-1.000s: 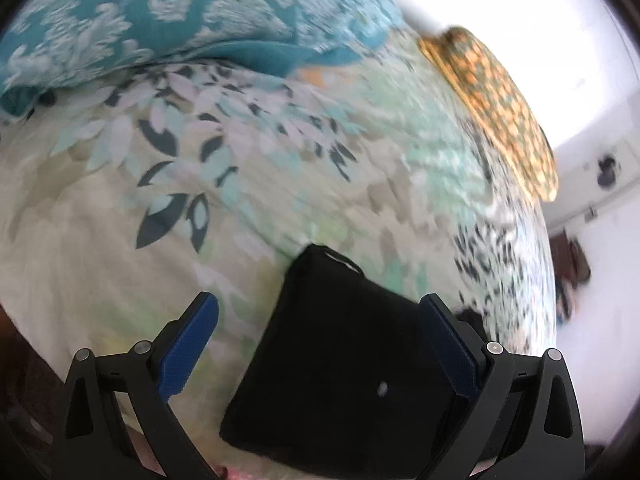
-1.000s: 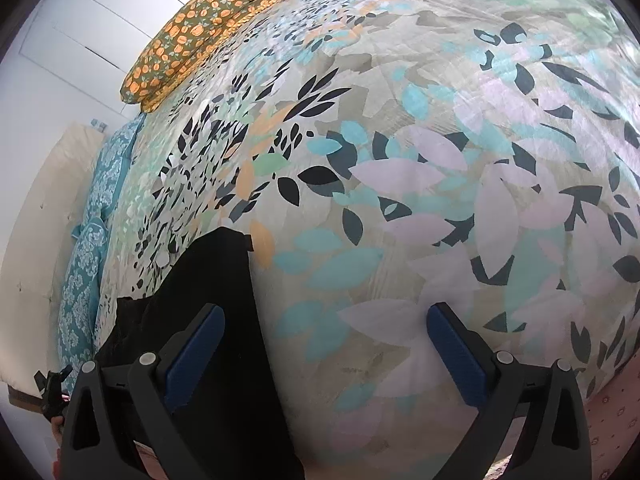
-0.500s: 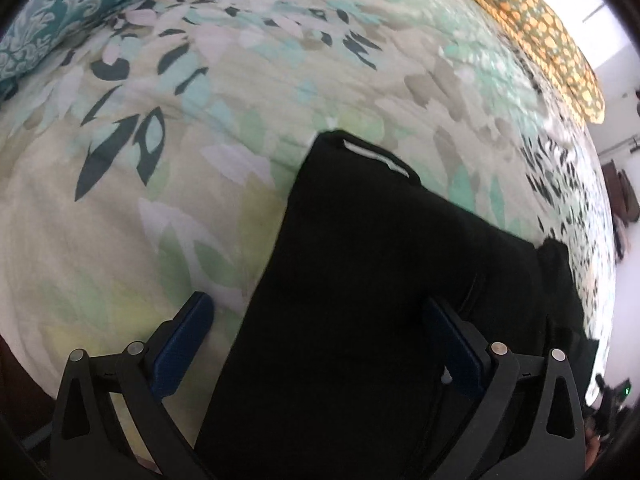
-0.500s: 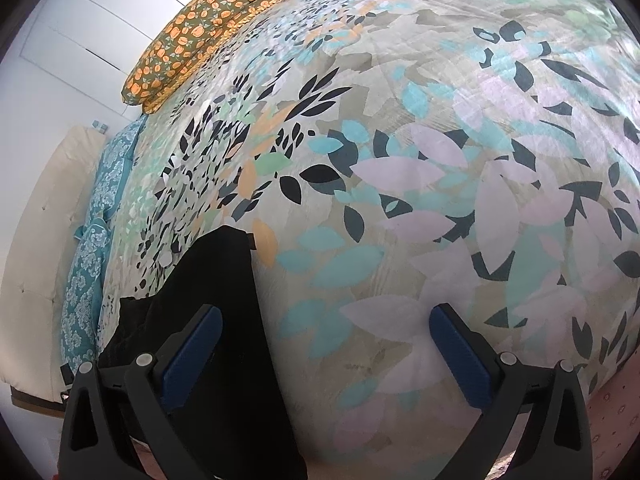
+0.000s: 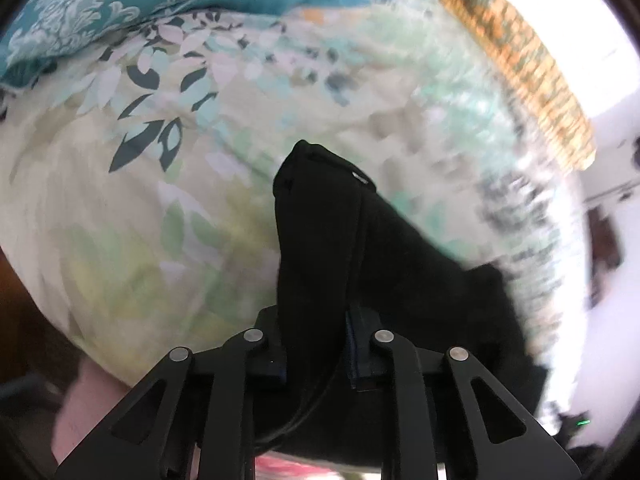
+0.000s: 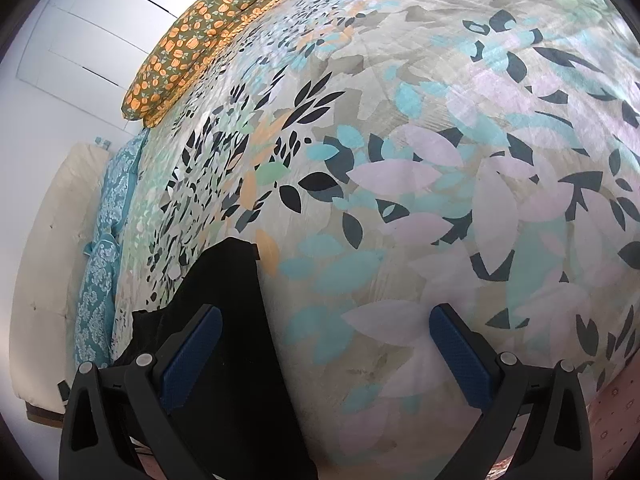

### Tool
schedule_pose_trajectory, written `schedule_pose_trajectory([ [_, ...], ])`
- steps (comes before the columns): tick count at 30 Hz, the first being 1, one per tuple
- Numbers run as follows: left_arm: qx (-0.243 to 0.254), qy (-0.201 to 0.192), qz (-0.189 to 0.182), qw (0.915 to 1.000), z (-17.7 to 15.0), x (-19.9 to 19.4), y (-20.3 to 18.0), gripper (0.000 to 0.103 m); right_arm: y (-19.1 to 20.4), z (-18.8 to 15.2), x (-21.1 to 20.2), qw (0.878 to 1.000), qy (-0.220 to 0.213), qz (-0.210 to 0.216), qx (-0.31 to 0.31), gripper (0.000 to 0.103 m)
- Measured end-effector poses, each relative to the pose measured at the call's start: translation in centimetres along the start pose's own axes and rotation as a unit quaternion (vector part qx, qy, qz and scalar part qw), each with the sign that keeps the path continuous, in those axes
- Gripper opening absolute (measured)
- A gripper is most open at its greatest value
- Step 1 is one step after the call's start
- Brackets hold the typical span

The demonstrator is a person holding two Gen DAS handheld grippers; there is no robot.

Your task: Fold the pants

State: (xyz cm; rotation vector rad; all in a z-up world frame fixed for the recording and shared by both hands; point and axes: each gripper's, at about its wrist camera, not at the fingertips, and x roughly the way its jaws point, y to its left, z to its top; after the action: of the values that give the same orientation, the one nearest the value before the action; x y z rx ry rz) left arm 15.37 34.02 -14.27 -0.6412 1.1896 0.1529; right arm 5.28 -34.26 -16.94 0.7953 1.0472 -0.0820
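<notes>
From the left wrist, the left gripper (image 5: 316, 344) was clamped on a raised ridge of the black pants (image 5: 320, 248), bunched above the leaf-print bedspread (image 5: 140, 200). From the right wrist, the right gripper (image 6: 326, 354) gaped wide, holding nothing; the pants (image 6: 236, 340) lay flat by its left finger.

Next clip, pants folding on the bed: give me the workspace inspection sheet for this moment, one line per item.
Surface: bed under a leaf-print cover, smooth ahead of the right gripper.
Job's things: black pants, a bunched fold raised off the cover, the rest lying flat.
Clutter: orange patterned pillow and teal patterned fabric at the bed's edges.
Grippers: left gripper clamped on the pants fold; right gripper open, empty, over the cover beside the pants.
Cables: nothing seen.
Surroundings: white wall; the left view is motion-blurred.
</notes>
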Motion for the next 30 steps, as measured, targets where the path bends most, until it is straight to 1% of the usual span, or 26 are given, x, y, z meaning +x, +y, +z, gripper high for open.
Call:
schedule_pose_trajectory([
  [2, -0.008, -0.009, -0.053, 0.9985, -0.6, -2.7, -1.2, 0.017, -0.2, 0.0, -0.1, 1.0, 0.0, 0.006, 0.006, 0.103],
  [4, -0.001, -0.013, -0.1, 0.995, -1.5, -4.9, -3.2, 0.015, -0.3, 0.1, -0.1, 1.0, -0.001, 0.01, 0.013, 0.103],
  [6, 0.022, -0.013, -0.137, 0.9902, -2.7, -6.4, -6.2, 0.014, -0.3, 0.1, -0.1, 1.0, -0.001, 0.009, 0.014, 0.103],
  [7, 0.041, -0.011, -0.155, 0.9869, -3.7, -6.9, -8.3, 0.014, -0.2, 0.1, -0.1, 1.0, -0.001, 0.007, 0.013, 0.103],
  [9, 0.073, 0.007, -0.182, 0.9806, -5.8, -6.7, -12.0, 0.014, -0.2, 0.0, -0.1, 1.0, -0.002, 0.007, 0.011, 0.103],
  [10, 0.093, 0.028, -0.196, 0.9758, -7.2, -5.7, -14.7, 0.014, -0.2, 0.1, -0.1, 1.0, -0.002, 0.007, 0.012, 0.103],
  [11, 0.109, 0.045, -0.203, 0.972, -8.4, -4.8, -16.5, 0.014, -0.3, 0.1, -0.2, 1.0, -0.002, 0.009, 0.014, 0.103],
  [12, 0.134, 0.062, -0.205, 0.9676, -9.9, -3.5, -18.7, 0.014, -0.4, 0.1, -0.2, 1.0, -0.002, 0.012, 0.018, 0.103],
  [14, 0.166, 0.087, -0.194, 0.9629, -12.4, -0.7, -21.8, 0.012, -0.7, 0.1, -0.4, 1.0, -0.001, 0.018, 0.023, 0.103],
  [16, 0.203, 0.11, -0.169, 0.9583, -15.1, 3.4, -24.6, 0.013, -0.9, 0.1, -0.6, 0.999, 0.0, 0.023, 0.025, 0.103],
  [18, 0.243, 0.111, -0.137, 0.9539, -17.5, 6.4, -26.4, 0.014, -0.9, 0.1, -0.8, 0.999, 0.001, 0.028, 0.026, 0.103],
  [19, 0.256, 0.116, -0.131, 0.9507, -18.6, 7.0, -26.9, 0.014, -0.9, 0.1, -1.1, 0.999, 0.001, 0.031, 0.025, 0.103],
  [20, 0.264, 0.122, -0.145, 0.9458, -19.3, 6.6, -27.3, 0.014, -0.6, 0.1, -1.7, 0.999, -0.005, 0.033, 0.017, 0.103],
  [21, 0.272, 0.126, -0.173, 0.9384, -19.8, 5.9, -27.6, 0.024, -0.4, 0.1, -2.2, 0.999, -0.013, 0.033, 0.006, 0.103],
  [22, 0.285, 0.116, -0.201, 0.9301, -20.0, 4.3, -27.7, 0.045, -0.1, 0.2, -2.6, 0.999, -0.023, 0.027, -0.009, 0.103],
  [23, 0.297, 0.095, -0.21, 0.9265, -19.9, 2.6, -27.7, 0.057, 0.5, 0.3, -3.1, 0.999, -0.037, 0.01, -0.03, 0.103],
  [24, 0.31, 0.061, -0.209, 0.9257, -19.5, 0.9, -27.4, 0.078, 1.0, 0.4, -3.2, 0.998, -0.044, -0.001, -0.046, 0.103],
  [25, 0.318, 0.014, -0.198, 0.927, -18.7, -1.1, -26.8, 0.09, 1.7, 0.5, -3.3, 0.996, -0.051, -0.01, -0.068, 0.103],
  [26, 0.32, -0.031, -0.181, 0.9294, -17.7, -2.7, -25.9, 0.092, 2.8, 0.5, -3.2, 0.994, -0.054, -0.007, -0.093, 0.103],
  [27, 0.317, -0.056, -0.165, 0.9325, -16.9, -3.7, -25.1, 0.092, 3.9, 0.3, -3.1, 0.992, -0.054, 0.007, -0.118, 0.103],
  [28, 0.304, -0.076, -0.144, 0.9387, -15.6, -4.5, -23.7, 0.092, 5.3, 0.0, -3.0, 0.987, -0.049, 0.043, -0.148, 0.103],
  [29, 0.285, -0.087, -0.132, 0.9455, -14.5, -5.0, -22.1, 0.092, 7.5, -1.0, -2.9, 0.975, -0.032, 0.105, -0.191, 0.103],
  [30, 0.258, -0.098, -0.119, 0.9537, -13.5, -5.2, -20.1, 0.092, 9.4, -2.1, -2.7, 0.961, -0.014, 0.152, -0.229, 0.103],
])
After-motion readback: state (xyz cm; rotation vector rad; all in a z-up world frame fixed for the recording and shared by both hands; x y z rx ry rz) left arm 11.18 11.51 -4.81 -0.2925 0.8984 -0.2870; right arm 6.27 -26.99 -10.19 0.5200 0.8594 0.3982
